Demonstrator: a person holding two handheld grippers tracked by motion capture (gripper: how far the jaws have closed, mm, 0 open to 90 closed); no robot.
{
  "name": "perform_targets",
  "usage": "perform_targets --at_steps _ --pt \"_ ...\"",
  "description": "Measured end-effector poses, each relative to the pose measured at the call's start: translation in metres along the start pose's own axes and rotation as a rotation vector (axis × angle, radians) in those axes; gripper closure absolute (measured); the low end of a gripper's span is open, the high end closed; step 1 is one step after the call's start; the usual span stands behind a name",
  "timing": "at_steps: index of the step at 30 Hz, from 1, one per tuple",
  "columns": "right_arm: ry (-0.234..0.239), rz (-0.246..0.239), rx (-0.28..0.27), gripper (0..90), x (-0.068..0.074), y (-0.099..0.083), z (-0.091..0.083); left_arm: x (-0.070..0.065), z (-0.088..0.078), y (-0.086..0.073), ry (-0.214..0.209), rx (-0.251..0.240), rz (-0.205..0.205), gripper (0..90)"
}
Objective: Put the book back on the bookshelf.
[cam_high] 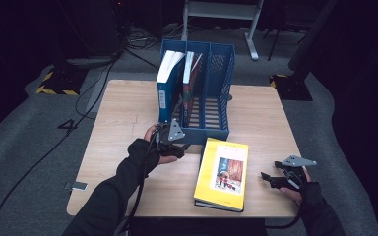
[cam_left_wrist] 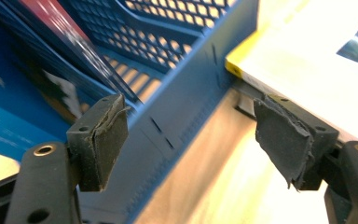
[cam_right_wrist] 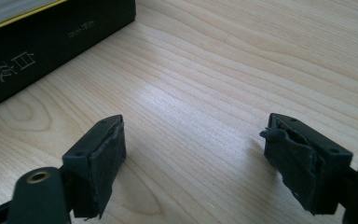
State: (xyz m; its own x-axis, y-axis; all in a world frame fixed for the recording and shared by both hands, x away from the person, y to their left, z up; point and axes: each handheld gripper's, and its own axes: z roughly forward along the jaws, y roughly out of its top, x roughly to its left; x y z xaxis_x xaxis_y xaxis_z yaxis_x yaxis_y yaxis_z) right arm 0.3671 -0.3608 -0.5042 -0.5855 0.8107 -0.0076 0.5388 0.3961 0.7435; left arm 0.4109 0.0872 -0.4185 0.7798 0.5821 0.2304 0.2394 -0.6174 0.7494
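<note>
Blue plastic rack (cam_high: pixel 211 88): stands at the middle of the table's far half, its low front wall facing the person; two books stand upright in its left compartments, the right compartments look empty.
Yellow book (cam_high: pixel 222 173): lies flat, cover up, near the table's front edge, its far end just beside the rack's front wall; its dark spine (cam_right_wrist: pixel 51 44) faces the right side.
Wooden table (cam_high: pixel 123 123): pale grain, carrying rack, book and both hands.
Left gripper (cam_high: pixel 177 145): jaws apart with nothing between them, low at the rack's front left corner; in the left gripper view the rack wall (cam_left_wrist: pixel 191 107) and the book's yellow corner (cam_left_wrist: pixel 235 65) lie just ahead.
Right gripper (cam_high: pixel 270 178): jaws apart and empty, near the table's front right corner, beside the book but apart from it.
Likely step: the left gripper seems to be going for the book's near corner.
Risk: one pad may catch the rack wall and shove the rack, tipping the standing books; a grip on the cover alone could let the pages fan open or the book slide.
Hard to tell: whether the book's far end touches the rack; the left pads are torn and the view is motion-blurred; titles are unreadable.
</note>
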Motion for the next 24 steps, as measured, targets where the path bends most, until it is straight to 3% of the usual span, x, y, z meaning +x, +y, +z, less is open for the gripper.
perform_targets --at_steps 5,12,18,22,24 --pt "-0.001 0.0 0.0 20.7 0.0 0.0 0.0 -0.004 0.002 -0.02 -0.049 0.022 0.008 24.1" --pt "-0.007 0.004 0.008 17.8 -0.001 0.0 0.0 -0.019 0.006 -0.045 -0.09 0.096 0.046 22.4" --pt "-0.006 0.003 0.022 17.6 0.0 0.001 -0.002 -0.028 0.003 -0.058 -0.131 0.108 0.049 22.0" --pt "0.013 -0.006 0.031 20.4 0.002 0.003 -0.005 -0.034 0.0 -0.067 -0.162 0.11 0.041 21.2" --pt "0.053 0.02 0.007 22.2 0.005 0.008 -0.009 -0.038 -0.001 -0.071 -0.18 0.116 0.028 20.7"
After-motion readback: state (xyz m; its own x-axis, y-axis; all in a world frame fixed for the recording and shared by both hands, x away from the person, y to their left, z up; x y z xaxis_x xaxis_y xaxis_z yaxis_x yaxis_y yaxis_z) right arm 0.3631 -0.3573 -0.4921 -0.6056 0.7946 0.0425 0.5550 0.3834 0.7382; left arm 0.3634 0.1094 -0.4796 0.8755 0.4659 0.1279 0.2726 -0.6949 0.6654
